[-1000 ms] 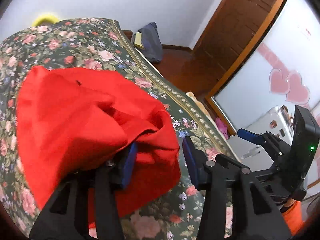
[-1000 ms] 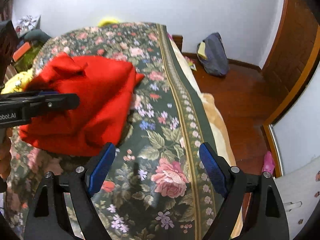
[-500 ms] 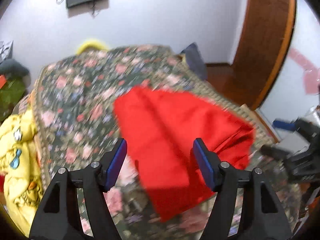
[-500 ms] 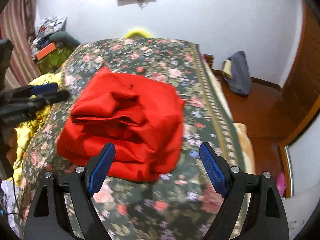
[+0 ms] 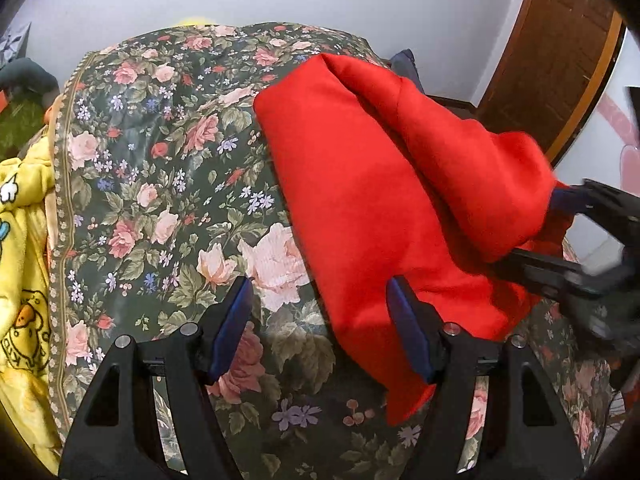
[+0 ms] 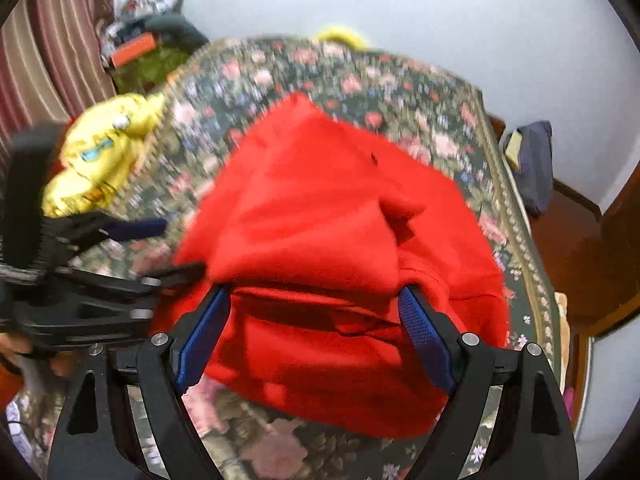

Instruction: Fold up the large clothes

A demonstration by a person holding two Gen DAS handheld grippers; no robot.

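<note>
Between the fingers of the left gripper (image 5: 320,324): jaws spread, nothing pinched; the left edge of the red garment (image 5: 360,184) lies just under the right finger, floral bedspread (image 5: 160,168) under the rest. Right gripper (image 6: 316,336): jaws spread wide, straddling the near folded edge of the garment, pads not seen pressing on it; picture blurred.

Red garment: bulky, folded into a loose thick bundle near the middle of the bed, top layer humped and rumpled. Judged soft, limp, fairly light for its bulk, likely a fleece or sweatshirt knit; layers will slide and sag if lifted by one point. Best taken at the stacked folded edges, both grippers well apart.

Beyond: yellow blanket (image 5: 24,280) at the bed's left side, dark bag (image 6: 532,164) on the floor by the wall
</note>
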